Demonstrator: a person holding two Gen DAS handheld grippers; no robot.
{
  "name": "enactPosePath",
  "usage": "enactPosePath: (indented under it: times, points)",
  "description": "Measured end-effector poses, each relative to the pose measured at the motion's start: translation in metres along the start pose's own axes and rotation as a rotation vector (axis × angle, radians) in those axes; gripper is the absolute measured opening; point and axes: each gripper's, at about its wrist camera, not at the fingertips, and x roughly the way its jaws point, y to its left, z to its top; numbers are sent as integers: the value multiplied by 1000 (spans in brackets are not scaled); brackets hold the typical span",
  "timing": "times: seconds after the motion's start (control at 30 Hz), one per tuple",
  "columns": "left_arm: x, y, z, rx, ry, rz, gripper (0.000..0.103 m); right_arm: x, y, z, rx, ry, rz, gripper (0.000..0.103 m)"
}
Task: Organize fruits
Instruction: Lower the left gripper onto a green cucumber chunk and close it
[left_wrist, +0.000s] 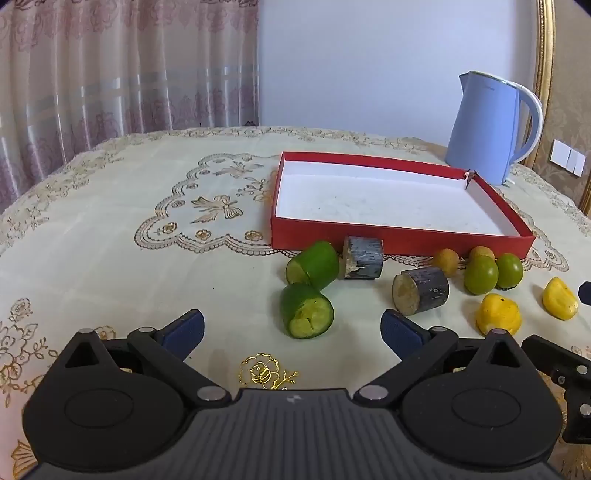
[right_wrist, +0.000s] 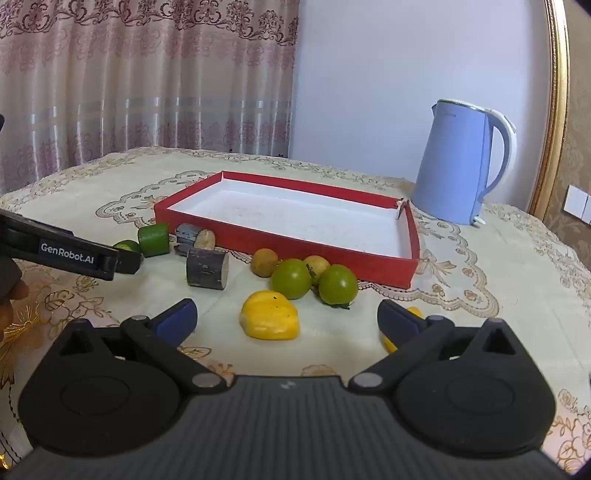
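So we've got both grippers wide open and holding nothing, and the red box sits bare toward the far right side of the table, next to the blue kettle. All the fruit lies along the box's near wall.

Our left gripper is lined up on the closest green chunk, cut face toward us. We'd drop low, close on its curved skin rather than the wet cut end, and lift clear over the box wall.

Our right gripper frames a yellow piece, which looks soft, so squeeze gently. Another yellow bit hides behind the right finger; we can't really tell its shape.
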Motion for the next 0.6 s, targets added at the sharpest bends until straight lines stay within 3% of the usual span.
enactPosePath:
  times: [0.6]
  points:
    - [19,-23,9,61,4,99,102,-3,1,1,-5,-9,5,103]
